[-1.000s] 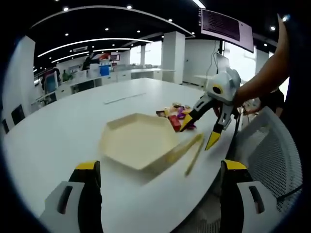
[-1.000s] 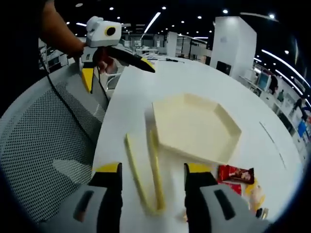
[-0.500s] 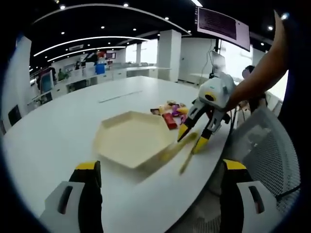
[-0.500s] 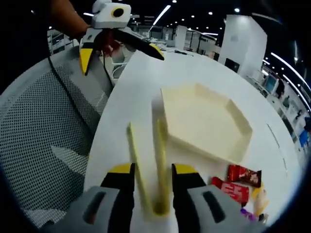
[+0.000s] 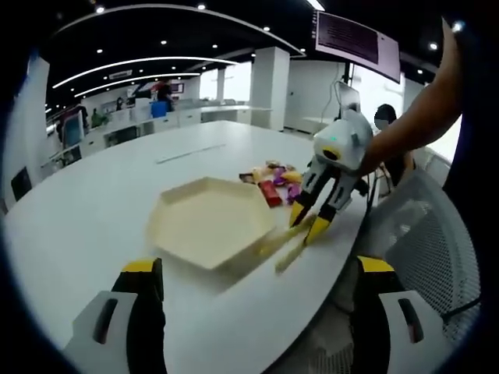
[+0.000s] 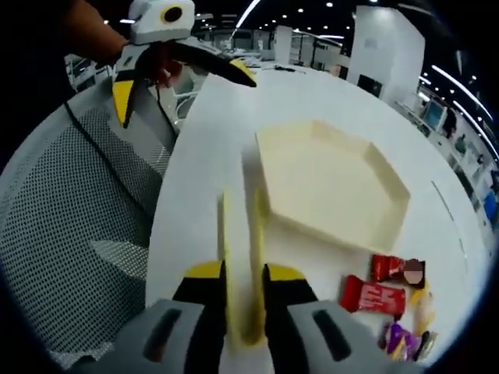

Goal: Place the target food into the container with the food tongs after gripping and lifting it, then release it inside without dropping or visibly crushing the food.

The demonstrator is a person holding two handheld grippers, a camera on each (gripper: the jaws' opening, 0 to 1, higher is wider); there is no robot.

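The pale yellow food tongs (image 6: 240, 234) lie on the white table (image 6: 203, 156) beside a cream hexagonal tray (image 6: 335, 183). My right gripper (image 6: 244, 273) is shut on the tongs near their hinged end, and the two arms are pressed close together. The left gripper view also has the right gripper (image 5: 306, 227) down on the tongs (image 5: 290, 243) at the tray's (image 5: 204, 226) right. A pile of wrapped snacks (image 5: 273, 178) lies beyond the tray, with red packets (image 6: 373, 296) among them. My left gripper (image 5: 260, 269) is open and holds nothing; it hovers over the table's edge (image 6: 182, 89).
A grey mesh chair (image 6: 70, 218) stands against the table's near edge, also seen as the chair (image 5: 425, 234) at the right. A person's arm (image 5: 417, 125) holds the right gripper. Purple sweets (image 6: 399, 340) lie past the red packets. Desks and pillars stand far behind.
My right gripper has come down over the tongs and its jaws have narrowed onto them, squeezing the arms together. The left gripper stays open.
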